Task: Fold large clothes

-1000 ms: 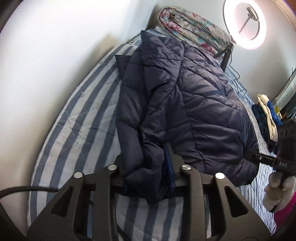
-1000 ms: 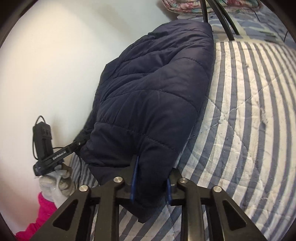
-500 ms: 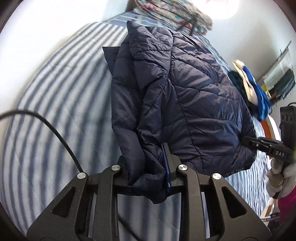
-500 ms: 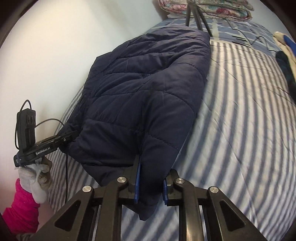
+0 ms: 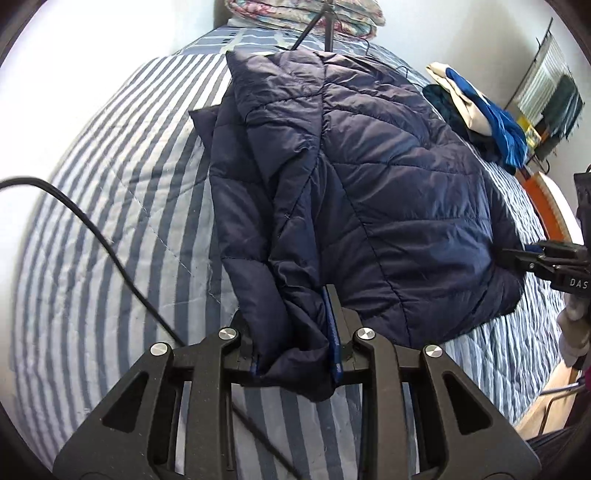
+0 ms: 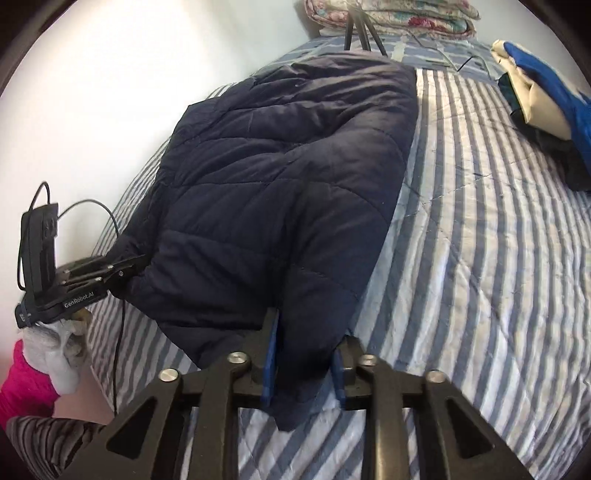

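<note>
A navy quilted puffer jacket point(image 5: 388, 184) point(image 6: 280, 166) lies folded over on the striped bedspread point(image 5: 110, 221) point(image 6: 480, 258). My left gripper point(image 5: 291, 332) is shut on a bunched bottom corner of it, and the right wrist view shows that same left gripper point(image 6: 125, 266) at the jacket's left edge. My right gripper point(image 6: 306, 343) holds the other bottom corner between its blue pads; its jaws are opening and the fabric sits loosely between them. In the left wrist view the right gripper point(image 5: 532, 254) meets the jacket's right edge.
A pile of blue, cream and dark clothes point(image 5: 480, 110) point(image 6: 546, 92) lies on the bed's right side. A folded floral quilt point(image 5: 303, 11) and tripod legs point(image 6: 360, 29) stand at the head. A black cable point(image 5: 92, 221) trails over the bed. A white wall runs along the left.
Both grippers have carried the jacket's lower edge sideways across the bed, away from the wall. The right gripper's jaws now stand wider around the fabric.
</note>
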### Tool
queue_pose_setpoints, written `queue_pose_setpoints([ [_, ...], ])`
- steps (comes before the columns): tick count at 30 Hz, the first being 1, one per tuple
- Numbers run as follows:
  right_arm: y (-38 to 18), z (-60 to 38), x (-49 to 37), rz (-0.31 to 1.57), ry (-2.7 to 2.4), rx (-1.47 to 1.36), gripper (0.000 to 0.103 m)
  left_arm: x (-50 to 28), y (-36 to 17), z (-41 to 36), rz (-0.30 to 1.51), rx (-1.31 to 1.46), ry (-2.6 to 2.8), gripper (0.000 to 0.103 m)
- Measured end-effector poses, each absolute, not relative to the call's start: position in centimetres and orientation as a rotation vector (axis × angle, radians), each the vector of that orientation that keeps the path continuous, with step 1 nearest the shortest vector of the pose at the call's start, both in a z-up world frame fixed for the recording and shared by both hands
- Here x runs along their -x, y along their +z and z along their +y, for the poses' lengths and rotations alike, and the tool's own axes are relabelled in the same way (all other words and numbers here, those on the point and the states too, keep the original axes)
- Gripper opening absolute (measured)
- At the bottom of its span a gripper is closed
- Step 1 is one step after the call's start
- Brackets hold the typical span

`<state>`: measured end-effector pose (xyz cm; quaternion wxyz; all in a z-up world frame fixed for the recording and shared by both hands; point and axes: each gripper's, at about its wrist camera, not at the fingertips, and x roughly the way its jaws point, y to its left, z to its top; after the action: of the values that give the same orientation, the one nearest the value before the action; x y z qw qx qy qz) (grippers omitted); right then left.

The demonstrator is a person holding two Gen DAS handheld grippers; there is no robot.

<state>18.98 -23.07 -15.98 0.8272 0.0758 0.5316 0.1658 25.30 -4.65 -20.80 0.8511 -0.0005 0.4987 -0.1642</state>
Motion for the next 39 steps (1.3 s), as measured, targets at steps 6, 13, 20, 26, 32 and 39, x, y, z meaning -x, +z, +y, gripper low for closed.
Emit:
queue_pose_setpoints([
  [6, -11.8, -26.9, -19.5, 0.937, 0.354, -0.084, 0.034, -25.6, -15.1, -3.8, 0.932, -0.021, -0.369, 0.030],
  [13, -9.0, -27.8, -26.2, 0.761, 0.229, -0.071, 0.033, -31.1, -10.0, -4.5, 0.797, 0.006, -0.342, 0.029],
  [20, -11.3, -27.7, -35.1, 0.772, 0.141, -0.079, 0.028, -37.8, -13.0, -7.9, 0.825, -0.088, -0.262, 0.030],
  [26, -13.9, -26.4, -39.9, 0.788, 0.120, -0.085, 0.028, -41.2, -18.3, -7.7, 0.882, -0.089, -0.183, 0.030],
  [32, -17.1, -23.4, -42.8, 0.868, 0.141, 0.030, 0.028, -42.0, -21.8, -6.3, 0.914, -0.043, -0.189, 0.031],
  [39, -19.3, -22.1, -43.8, 0.946, 0.141, 0.084, 0.028, -42.4, -22.5, -5.8, 0.939, -0.036, -0.205, 0.035],
])
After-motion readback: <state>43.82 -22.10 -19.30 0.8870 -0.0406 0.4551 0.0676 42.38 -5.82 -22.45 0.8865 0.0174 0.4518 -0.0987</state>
